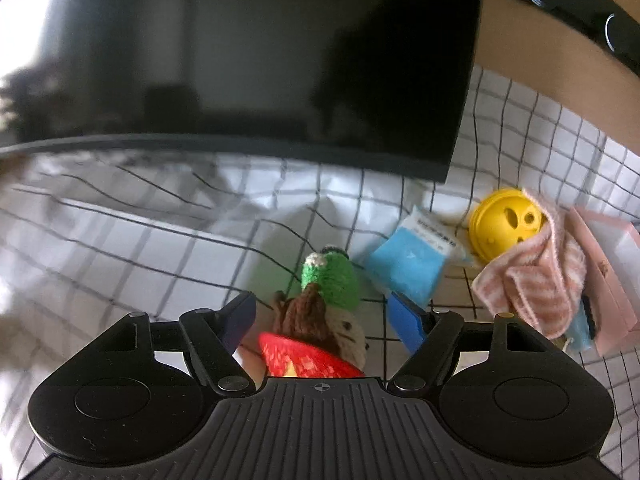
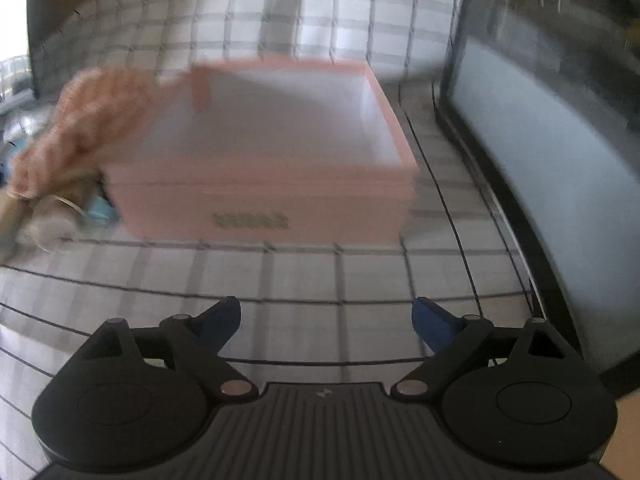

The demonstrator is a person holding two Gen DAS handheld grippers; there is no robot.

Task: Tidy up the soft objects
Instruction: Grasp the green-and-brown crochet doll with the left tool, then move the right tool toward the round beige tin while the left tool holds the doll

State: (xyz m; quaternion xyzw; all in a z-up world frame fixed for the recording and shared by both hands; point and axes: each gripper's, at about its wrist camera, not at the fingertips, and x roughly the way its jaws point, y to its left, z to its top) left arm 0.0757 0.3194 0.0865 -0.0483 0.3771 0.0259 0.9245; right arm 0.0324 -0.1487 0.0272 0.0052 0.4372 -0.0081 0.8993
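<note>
With the left hand-held gripper (image 1: 322, 316) spread around the knitted toy (image 1: 320, 312), centre and close both pads before lifting toward the pink box (image 2: 264, 196); the right hand-held gripper (image 2: 326, 320) is spread, empty.

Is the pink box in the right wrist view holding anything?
No, the pink box shows only its bare white inside; the striped cloth lies outside it.

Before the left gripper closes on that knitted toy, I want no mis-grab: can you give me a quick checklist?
1. Knitted toy between the left gripper fingers: ok.
2. Pads pressing on it: not ok, gaps both sides.
3. Pink box open: ok.
4. Box empty: ok, only white floor shows.
5. Right gripper free: ok, open over the checked cloth.
6. Striped pink cloth clear of the box: not ok, it leans on the wall.
</note>
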